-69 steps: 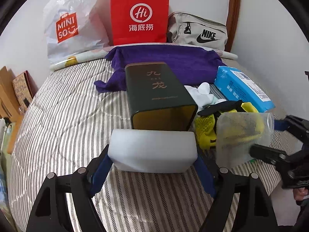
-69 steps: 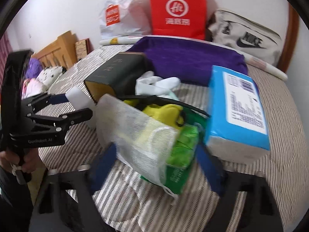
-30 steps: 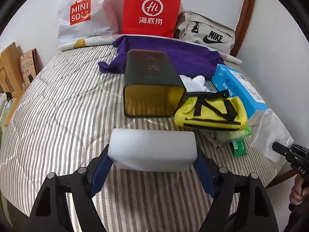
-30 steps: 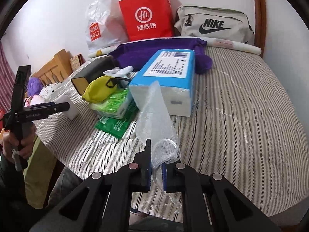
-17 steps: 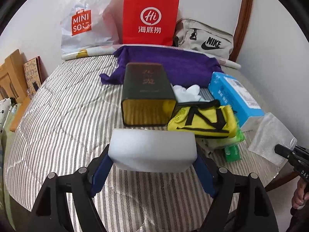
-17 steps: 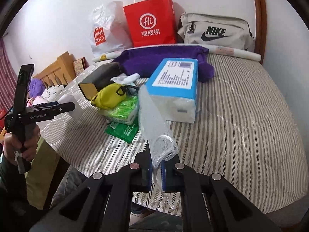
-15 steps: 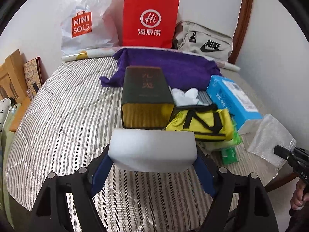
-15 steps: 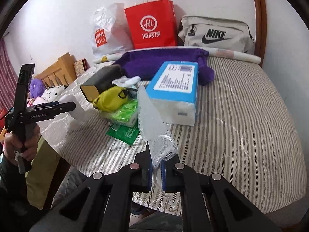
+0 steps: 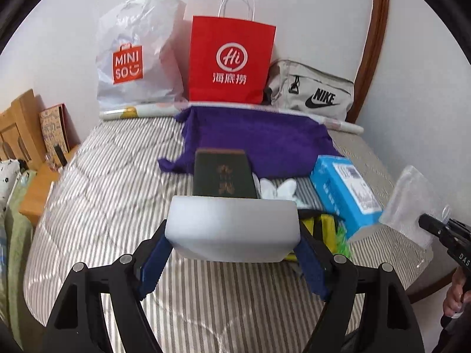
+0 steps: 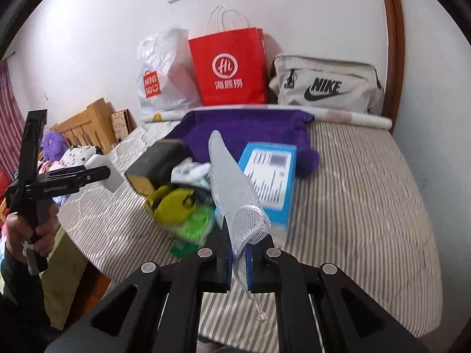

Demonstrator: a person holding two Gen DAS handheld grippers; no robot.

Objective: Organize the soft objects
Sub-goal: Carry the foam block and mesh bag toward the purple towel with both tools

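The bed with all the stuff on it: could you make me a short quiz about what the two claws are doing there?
1. True or false: the left claw holds a white foam block.
2. What does the right claw pinch? A) the purple towel B) a white mesh bag C) the blue tissue pack
3. Name the colour of the paper bag standing between the Miniso bag and the Nike bag.

Key
1. True.
2. B: the white mesh bag is clamped between its fingers, above the blue tissue pack.
3. Red: the red paper bag.
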